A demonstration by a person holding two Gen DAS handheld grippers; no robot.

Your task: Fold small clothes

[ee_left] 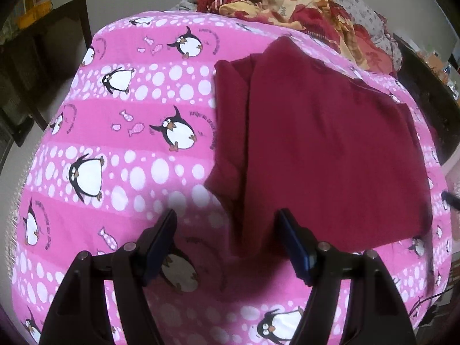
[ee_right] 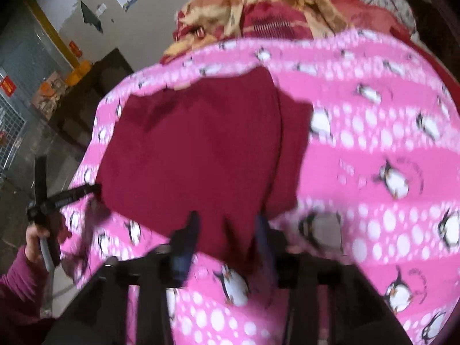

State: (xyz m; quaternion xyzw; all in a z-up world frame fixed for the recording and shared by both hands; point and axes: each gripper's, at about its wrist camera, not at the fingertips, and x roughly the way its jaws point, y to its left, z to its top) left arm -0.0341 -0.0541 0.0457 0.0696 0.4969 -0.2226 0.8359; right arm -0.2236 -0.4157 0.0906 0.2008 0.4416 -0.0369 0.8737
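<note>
A dark red garment (ee_left: 322,143) lies folded flat on the pink penguin sheet (ee_left: 129,132), to the right in the left wrist view. My left gripper (ee_left: 227,227) hangs open just above its near left corner, and its right finger (ee_left: 290,235) is over the cloth's edge. In the blurred right wrist view the garment (ee_right: 195,149) sits left of centre. My right gripper (ee_right: 225,230) is open, its fingers apart on either side of the garment's near edge, with cloth lying between them. A hand (ee_right: 34,238) holds the other tool at the garment's left side.
A heap of red and yellow clothes (ee_left: 273,0) lies at the far end of the bed (ee_right: 258,11). Dark furniture (ee_left: 43,63) stands off the sheet's left edge. Bare pink sheet (ee_right: 373,149) stretches right of the garment.
</note>
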